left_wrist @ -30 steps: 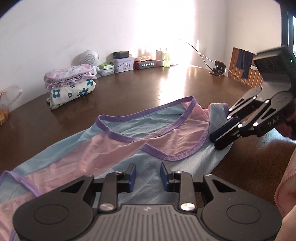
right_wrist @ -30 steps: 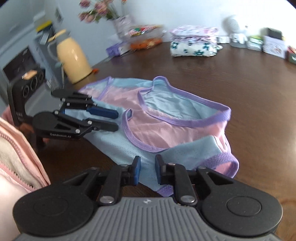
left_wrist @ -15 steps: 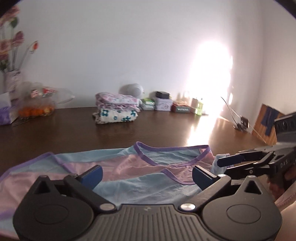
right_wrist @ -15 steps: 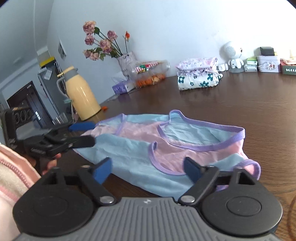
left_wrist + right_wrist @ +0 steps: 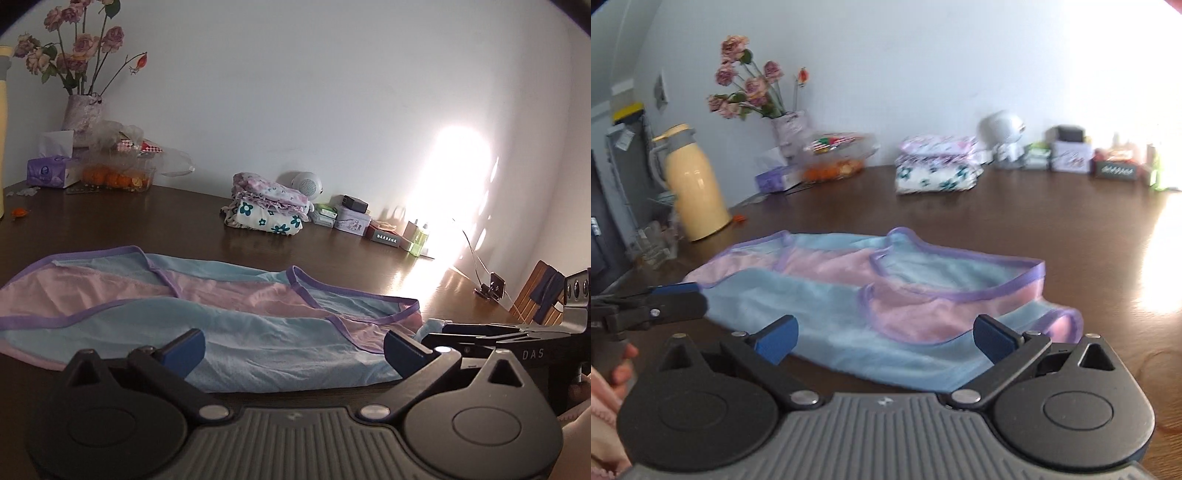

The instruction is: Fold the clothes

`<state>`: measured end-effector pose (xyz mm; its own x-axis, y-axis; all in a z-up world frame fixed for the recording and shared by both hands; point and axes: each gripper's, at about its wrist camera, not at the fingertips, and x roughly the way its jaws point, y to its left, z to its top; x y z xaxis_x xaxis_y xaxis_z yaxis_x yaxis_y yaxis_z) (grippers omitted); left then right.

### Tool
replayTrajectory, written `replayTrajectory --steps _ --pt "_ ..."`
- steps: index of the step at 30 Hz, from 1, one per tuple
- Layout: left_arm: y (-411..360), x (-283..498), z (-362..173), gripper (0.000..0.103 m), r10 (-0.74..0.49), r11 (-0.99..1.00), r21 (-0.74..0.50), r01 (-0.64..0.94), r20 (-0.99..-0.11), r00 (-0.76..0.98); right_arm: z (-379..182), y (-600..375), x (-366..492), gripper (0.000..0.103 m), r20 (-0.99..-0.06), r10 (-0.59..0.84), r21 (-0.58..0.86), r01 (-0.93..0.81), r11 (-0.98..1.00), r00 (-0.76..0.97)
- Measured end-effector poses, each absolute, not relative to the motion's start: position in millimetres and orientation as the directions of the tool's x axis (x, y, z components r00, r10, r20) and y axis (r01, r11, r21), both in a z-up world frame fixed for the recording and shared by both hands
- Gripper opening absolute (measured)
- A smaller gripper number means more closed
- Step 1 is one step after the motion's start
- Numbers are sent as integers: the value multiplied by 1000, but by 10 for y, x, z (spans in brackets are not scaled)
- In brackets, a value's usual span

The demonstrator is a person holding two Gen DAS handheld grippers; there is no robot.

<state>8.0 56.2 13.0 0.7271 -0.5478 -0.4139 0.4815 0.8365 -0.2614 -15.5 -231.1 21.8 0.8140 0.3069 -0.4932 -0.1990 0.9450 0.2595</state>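
Note:
A pink and light-blue garment with purple trim lies folded lengthwise on the dark wooden table. My left gripper hovers open at its near edge, nothing between the fingers. My right gripper is open too, just in front of the garment's near right part. In the left wrist view the right gripper shows side-on at the garment's right end. In the right wrist view the left gripper shows at the garment's left end.
A stack of folded floral clothes sits at the table's back. Small boxes, a white speaker, a flower vase, a tissue box, fruit and a yellow flask line the back and left.
Both grippers went from shut on the garment's near edge to wide open, letting it go, and drew back and lower. The garment now lies flat, folded over.

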Motion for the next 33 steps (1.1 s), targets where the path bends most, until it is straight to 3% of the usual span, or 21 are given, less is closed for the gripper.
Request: replayTrajectory --steps 5,16,19,22,27,30,33 --pt "581 -9 113 103 -544 839 -256 480 -407 734 164 -2357 -205 103 -459 382 353 -230 907 802" --pt "735 265 392 103 -498 861 -137 490 -429 754 202 -2427 -250 103 -432 402 392 -234 890 807" --pt "777 340 468 103 -484 864 -104 492 -435 759 398 -2576 -250 103 -362 373 354 -244 903 854" --pt "815 427 546 103 -471 866 -68 495 -441 764 673 -2676 -103 103 -328 353 225 -291 930 876" --pt "683 1090 755 103 -429 809 124 575 -544 721 1039 -2621 578 103 -492 400 62 -427 902 773" --pt "599 1563 751 103 -409 779 154 608 -611 678 1072 -2486 1156 103 -605 422 49 -497 866 675" --pt "565 2050 631 95 -383 762 139 633 -691 613 958 -2268 1713 102 -713 415 41 -556 830 566"
